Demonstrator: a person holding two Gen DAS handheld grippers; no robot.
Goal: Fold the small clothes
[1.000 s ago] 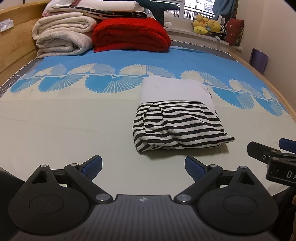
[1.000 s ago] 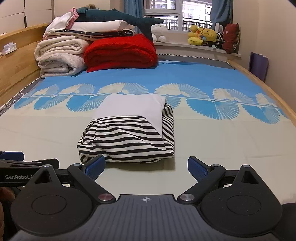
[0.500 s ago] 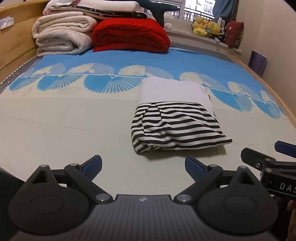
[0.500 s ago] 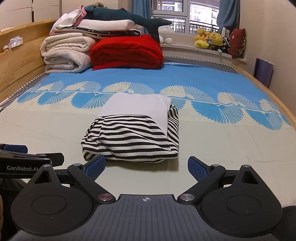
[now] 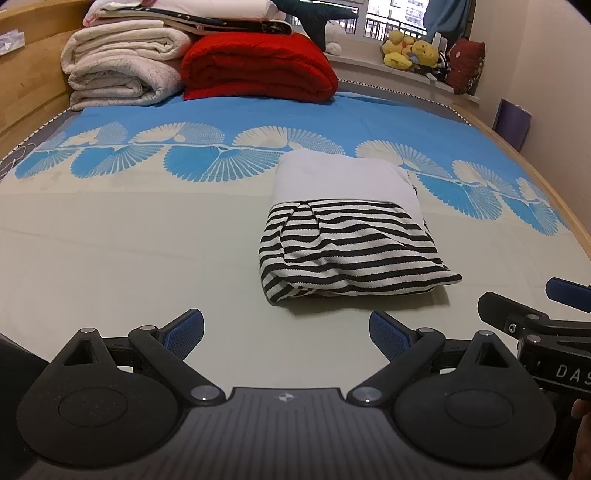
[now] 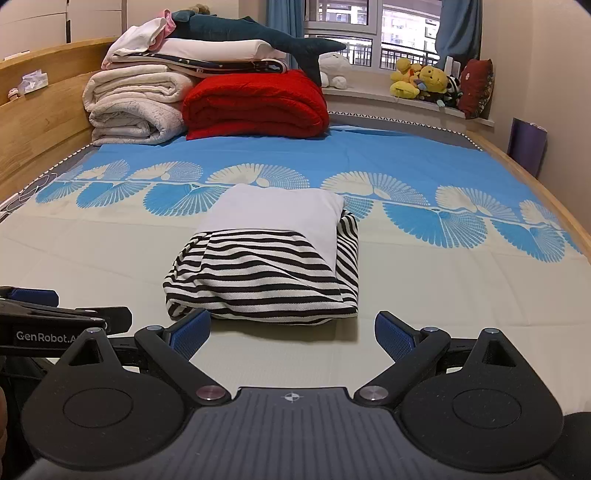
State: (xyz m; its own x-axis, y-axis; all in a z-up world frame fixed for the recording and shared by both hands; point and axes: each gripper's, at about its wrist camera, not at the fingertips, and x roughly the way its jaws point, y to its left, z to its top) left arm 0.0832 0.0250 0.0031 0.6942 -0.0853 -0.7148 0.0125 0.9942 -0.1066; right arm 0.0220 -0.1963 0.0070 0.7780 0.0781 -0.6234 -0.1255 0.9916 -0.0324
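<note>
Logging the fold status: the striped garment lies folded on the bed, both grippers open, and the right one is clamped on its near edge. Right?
Not quite. The right gripper holds nothing: in the right wrist view it is open just short of the striped garment. The rest stands, left gripper open too.

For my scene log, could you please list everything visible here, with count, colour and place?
Folded garment: one, black-and-white striped with a white part, middle of the bed.
Bed sheet: one, blue and cream with fan pattern, under everything.
Red blanket: one, folded, far end.
Cream blankets: stack, far left.
Shark plush: one, dark teal, on the stack.
Yellow plush toys: a few, window sill.
Wooden bed frame: left side.
Left claw: black with blue pads, open, empty.
Right claw: same, open, empty.
</note>
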